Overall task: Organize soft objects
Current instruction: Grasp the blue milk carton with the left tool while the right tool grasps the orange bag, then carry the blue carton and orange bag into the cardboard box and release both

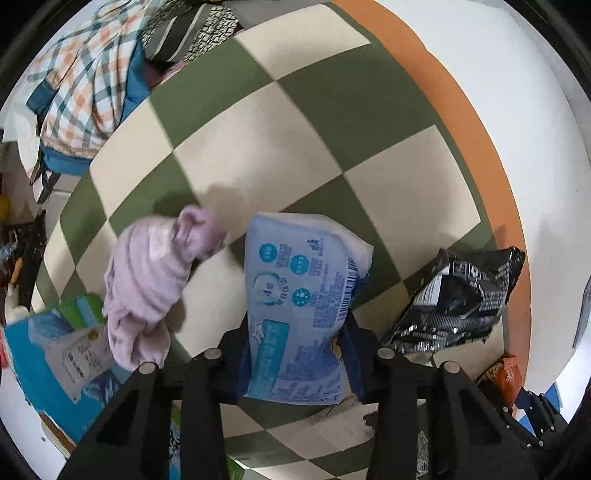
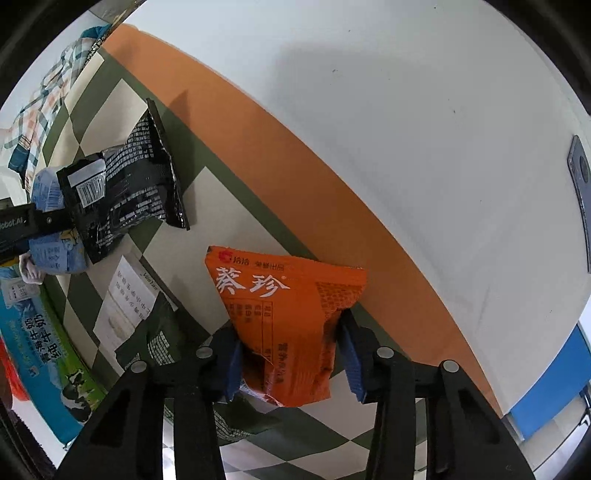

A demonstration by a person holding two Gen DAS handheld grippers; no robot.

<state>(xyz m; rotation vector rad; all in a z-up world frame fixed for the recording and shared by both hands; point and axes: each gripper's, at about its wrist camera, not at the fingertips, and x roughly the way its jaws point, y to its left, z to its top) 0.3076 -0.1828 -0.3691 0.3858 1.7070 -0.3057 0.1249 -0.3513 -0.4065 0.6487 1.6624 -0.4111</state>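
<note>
Left gripper (image 1: 295, 343) points down over a green-and-cream checkered cloth (image 1: 303, 147); its blue pads are pressed on both sides of a pale blue tissue pack (image 1: 295, 306), which stands upright between them; jaws clamped on it.

Just left of the pack lies a crumpled lilac towel (image 1: 147, 284), apart from it and partly over a blue-green milk carton box (image 1: 48, 354) at the cloth's lower left edge; to the right a black snack bag (image 1: 461, 306) sits near the orange border (image 1: 461, 122) of the cloth, close to the pack but not touching it in this view; a plaid shirt (image 1: 81, 74) and a striped dark fabric (image 1: 184, 33) are heaped at the far corner, well apart.

Right gripper (image 2: 291, 354) also points down; its pads pinch an orange snack packet (image 2: 288, 321) at the lower half, foil creased where they bite; jaws closed on it; packet stands over the cloth beside the orange border.

In the right wrist view, the black snack bag stands between the packet and the left gripper; a white printed sheet (image 2: 129, 306) lies flat beside the packet, with a dark green bag (image 2: 166, 343) just below it; white table surface (image 2: 406, 110) beyond the border.
</note>
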